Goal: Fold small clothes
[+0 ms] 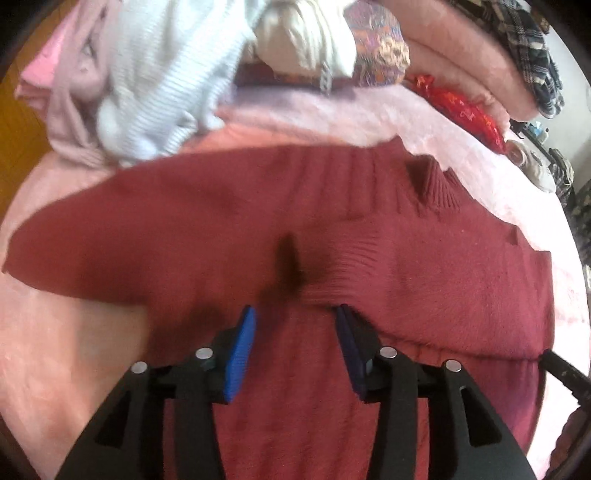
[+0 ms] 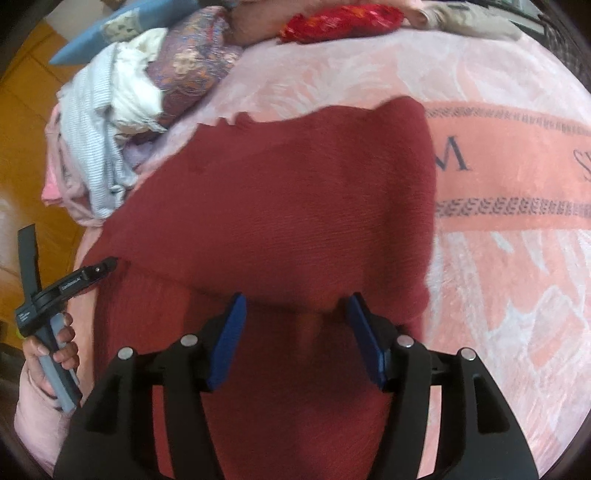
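Note:
A dark red knit sweater [image 1: 332, 206] lies spread on a pink blanket [image 1: 55, 354]; its ribbed collar [image 1: 436, 184] points to the far right and one sleeve [image 1: 74, 243] reaches left. My left gripper [image 1: 297, 312] is open just above the sweater, with a ribbed fold lying against its right finger. In the right wrist view the sweater [image 2: 295, 192] has a folded layer over its near part. My right gripper [image 2: 297, 299] is open over that fold's edge. The left gripper [image 2: 107, 264] shows at the sweater's left edge, held by a hand.
A pile of white, striped and pink clothes [image 1: 147, 85] lies at the far left of the bed. A patterned purple cushion [image 2: 195, 62] and a red pouch [image 2: 343, 18] lie behind. Folded pink bedding [image 1: 472, 62] is far right. Wooden floor [image 2: 26, 147] is left.

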Demonstrator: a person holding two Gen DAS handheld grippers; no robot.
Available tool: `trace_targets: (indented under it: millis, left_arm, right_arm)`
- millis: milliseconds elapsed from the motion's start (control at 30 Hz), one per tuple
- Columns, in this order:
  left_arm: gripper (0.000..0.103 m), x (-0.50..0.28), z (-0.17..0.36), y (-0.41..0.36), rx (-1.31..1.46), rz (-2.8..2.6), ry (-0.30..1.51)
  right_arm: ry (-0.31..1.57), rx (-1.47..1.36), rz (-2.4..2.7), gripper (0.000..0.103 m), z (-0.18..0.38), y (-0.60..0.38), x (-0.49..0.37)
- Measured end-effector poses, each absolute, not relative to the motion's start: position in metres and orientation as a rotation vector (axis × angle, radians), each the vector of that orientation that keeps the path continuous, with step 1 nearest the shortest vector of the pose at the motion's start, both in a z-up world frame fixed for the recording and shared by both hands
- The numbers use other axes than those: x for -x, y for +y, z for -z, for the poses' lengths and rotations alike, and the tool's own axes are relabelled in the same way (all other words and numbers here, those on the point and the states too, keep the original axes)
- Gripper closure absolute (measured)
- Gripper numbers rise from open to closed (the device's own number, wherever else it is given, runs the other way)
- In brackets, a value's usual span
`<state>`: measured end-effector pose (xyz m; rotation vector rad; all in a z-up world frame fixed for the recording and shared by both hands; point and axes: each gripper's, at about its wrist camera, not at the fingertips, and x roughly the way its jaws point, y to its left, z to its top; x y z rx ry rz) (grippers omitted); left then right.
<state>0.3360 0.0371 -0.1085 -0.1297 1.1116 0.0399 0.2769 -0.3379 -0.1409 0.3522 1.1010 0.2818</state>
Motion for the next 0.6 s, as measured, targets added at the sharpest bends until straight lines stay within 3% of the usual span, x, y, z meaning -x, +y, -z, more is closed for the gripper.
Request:
trace_targets:
  millis: [33,200,600]
  left_arm:
    - [0.044,-0.332,0.104,0.046,0.134,-0.038,1.107]
    - [0.021,-0.318,0.096,0.11,0.136,-0.105,1.1]
    - [0.02,-0.305,0.115,0.277,0.216,-0.311,1.165]
  right_arm:
    - [1.098,-0.358,-0.296,0.044,0.137,-0.333,-0.273]
    - [1.118,-0.309,-0.326,0.042,0.129,-0.299,-0.257]
    - [1.214,-0.154,-0.395,0.038,0.143,-0.193,-0.248]
